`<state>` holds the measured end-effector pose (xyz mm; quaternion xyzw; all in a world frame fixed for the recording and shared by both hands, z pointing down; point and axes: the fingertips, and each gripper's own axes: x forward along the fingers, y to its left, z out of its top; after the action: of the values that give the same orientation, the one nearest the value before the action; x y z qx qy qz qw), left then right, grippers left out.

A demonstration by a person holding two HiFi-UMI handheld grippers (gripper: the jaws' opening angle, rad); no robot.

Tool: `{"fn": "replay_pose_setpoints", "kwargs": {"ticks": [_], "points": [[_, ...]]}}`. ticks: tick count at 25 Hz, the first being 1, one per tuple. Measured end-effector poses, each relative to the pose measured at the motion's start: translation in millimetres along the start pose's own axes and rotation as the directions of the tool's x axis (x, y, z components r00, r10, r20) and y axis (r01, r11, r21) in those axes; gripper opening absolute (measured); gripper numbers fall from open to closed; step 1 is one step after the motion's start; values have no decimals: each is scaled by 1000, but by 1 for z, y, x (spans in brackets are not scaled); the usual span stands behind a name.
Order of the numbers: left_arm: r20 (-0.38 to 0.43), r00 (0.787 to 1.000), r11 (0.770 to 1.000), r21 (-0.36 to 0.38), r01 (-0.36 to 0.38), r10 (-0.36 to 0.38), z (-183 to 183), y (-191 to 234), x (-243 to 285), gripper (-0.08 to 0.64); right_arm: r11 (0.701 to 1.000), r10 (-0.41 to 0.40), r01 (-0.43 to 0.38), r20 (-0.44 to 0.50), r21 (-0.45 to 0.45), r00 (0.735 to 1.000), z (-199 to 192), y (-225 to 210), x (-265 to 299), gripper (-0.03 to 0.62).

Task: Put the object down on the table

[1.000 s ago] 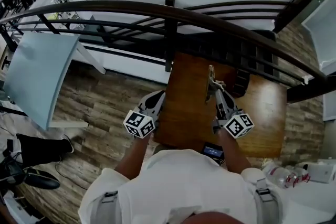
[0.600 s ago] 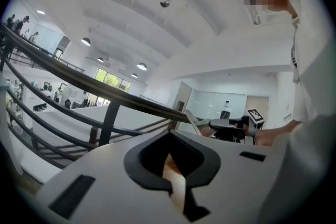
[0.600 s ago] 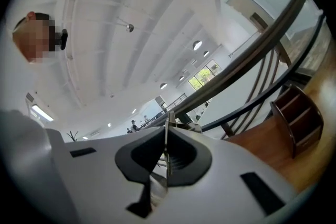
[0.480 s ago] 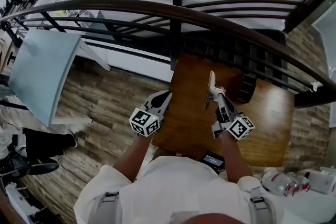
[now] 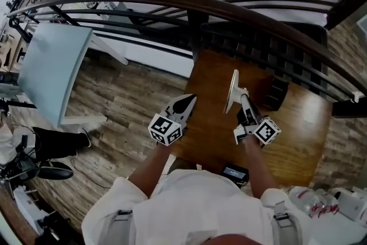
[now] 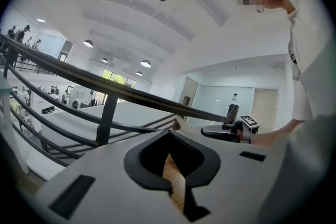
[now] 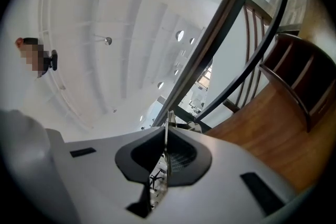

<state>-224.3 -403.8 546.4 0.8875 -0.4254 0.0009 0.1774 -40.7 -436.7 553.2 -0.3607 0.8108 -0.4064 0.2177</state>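
A thin, flat, pale object (image 5: 231,92) stands on edge over the brown wooden table (image 5: 298,123), and my right gripper (image 5: 241,98) is shut on its lower rim. The right gripper view shows the same object edge-on (image 7: 167,126), pinched between the jaws of that gripper (image 7: 166,150). My left gripper (image 5: 188,102) hangs over the table's left edge with its tips together and nothing in them. In the left gripper view the left gripper (image 6: 171,168) shows only a sliver of wood between the jaws.
A dark curved railing (image 5: 172,0) runs across just beyond the table. A dark slatted chair (image 5: 278,51) stands at the table's far side. A small dark device (image 5: 235,171) lies at the near edge. Plastic bottles (image 5: 318,203) are at the bottom right, a pale blue panel (image 5: 51,69) at the left.
The left gripper has shifted right, over the table's edge. The right gripper still holds the flat object, which now stands a little taller and more upright.
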Motion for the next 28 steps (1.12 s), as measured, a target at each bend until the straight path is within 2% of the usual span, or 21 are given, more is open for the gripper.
{"fn": "replay_pose_setpoints", "kwargs": {"ticks": [5,13,18,19,20,21,23,24,25,28], "points": [[-31,999,1000,-14,-9,8,-19,16,31,14,998,-11,11,-8,55,1000,5,-44,20,28],[-46,999,999,-17,-27,27,-36,14,39,14,989,-57,60,-22,138,998,-6,-88,9,26],[-49,998,999,-14,-52,51,-48,23,44,14,987,-56,59,-25,150,998,-8,-114,14,26],[-51,997,998,-13,-58,57,-51,24,45,14,984,-76,80,-33,158,997,-9,-121,13,26],[-52,997,998,-13,-65,64,-53,25,45,14,974,-131,137,-49,180,990,-13,-132,8,26],[-53,996,997,-13,-71,70,-56,27,45,14,949,-219,230,-73,217,973,-20,-146,0,28],[-53,995,996,-17,-83,82,-59,32,43,14,864,-389,410,-131,291,912,-34,-173,-17,28],[-54,995,996,-20,-88,87,-61,35,42,14,839,-423,447,-145,310,894,-38,-180,-19,28],[-55,994,996,-22,-92,90,-63,37,41,14,833,-426,451,-147,320,892,-40,-183,-17,26],[-58,994,995,-29,-99,97,-67,37,39,14,850,-379,398,-124,346,917,-41,-185,-7,28]]}}
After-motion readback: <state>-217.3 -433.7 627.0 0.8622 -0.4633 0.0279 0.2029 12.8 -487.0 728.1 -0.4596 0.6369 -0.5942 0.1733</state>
